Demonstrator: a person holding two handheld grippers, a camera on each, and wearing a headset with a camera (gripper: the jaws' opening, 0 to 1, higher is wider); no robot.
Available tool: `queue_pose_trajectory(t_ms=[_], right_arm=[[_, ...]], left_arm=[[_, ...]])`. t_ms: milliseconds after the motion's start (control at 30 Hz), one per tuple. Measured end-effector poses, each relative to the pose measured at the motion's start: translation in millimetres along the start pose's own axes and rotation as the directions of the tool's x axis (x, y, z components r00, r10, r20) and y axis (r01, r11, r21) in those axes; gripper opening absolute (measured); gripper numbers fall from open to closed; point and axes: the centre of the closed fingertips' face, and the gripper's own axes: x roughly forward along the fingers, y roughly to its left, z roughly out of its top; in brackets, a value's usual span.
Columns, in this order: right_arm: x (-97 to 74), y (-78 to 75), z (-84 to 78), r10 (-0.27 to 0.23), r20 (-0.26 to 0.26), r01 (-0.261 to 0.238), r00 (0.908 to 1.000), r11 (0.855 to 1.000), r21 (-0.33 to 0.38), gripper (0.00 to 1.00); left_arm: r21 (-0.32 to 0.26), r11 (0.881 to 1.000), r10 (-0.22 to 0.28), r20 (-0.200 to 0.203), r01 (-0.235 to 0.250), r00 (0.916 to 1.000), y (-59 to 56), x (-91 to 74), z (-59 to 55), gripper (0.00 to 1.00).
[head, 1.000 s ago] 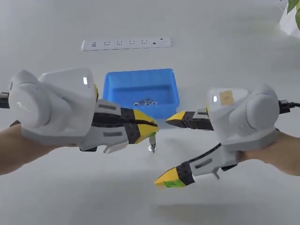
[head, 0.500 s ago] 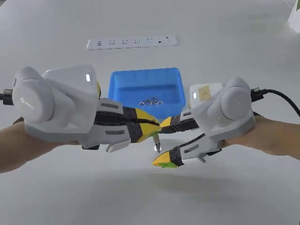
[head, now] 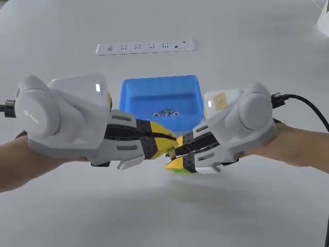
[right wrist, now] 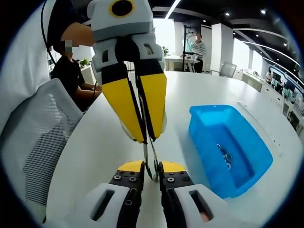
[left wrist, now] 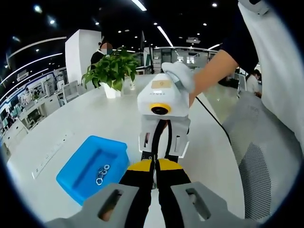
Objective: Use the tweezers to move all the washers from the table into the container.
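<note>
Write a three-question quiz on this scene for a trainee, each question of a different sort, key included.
1. True or false: washers lie inside the blue container.
2. What lies on the table beyond the container? A) power strip B) plate C) cup
3. Fill in: the left hand-held gripper and the right hand-held gripper both close on the ____.
Key: 1 true; 2 A; 3 tweezers.

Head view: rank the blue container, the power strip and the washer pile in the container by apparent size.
1. blue container
2. power strip, which lies farther off, so its real size is unsure
3. washers, clearly smallest
</note>
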Motion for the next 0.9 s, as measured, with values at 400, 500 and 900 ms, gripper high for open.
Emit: queue_pose_trajectory(t_ms=[400,500,900], right_arm=[[-1.8,0.6,-1.7,-0.011,-0.006,0.011,0.9999,1.0,-0.024,0.11],[-2.4,0.5,-1.9,-0.026,-0.006,0.026,0.9996,0.999,-0.032,0.11],[-5.6,-1.2,3.8,-0.039,0.019,0.039,0.9991,0.999,-0.004,0.1]], left_arm=[[0.059,0.998,0.01,-0.024,-0.009,0.9997,-2.4,5.3,1.7,0.06],[0.054,0.998,0.014,-0.027,-0.013,0.9995,-2.3,6.2,2.1,0.06],[-0.005,1.0,0.022,-0.04,-0.022,0.999,-0.8,1.0,-1.1,0.13]])
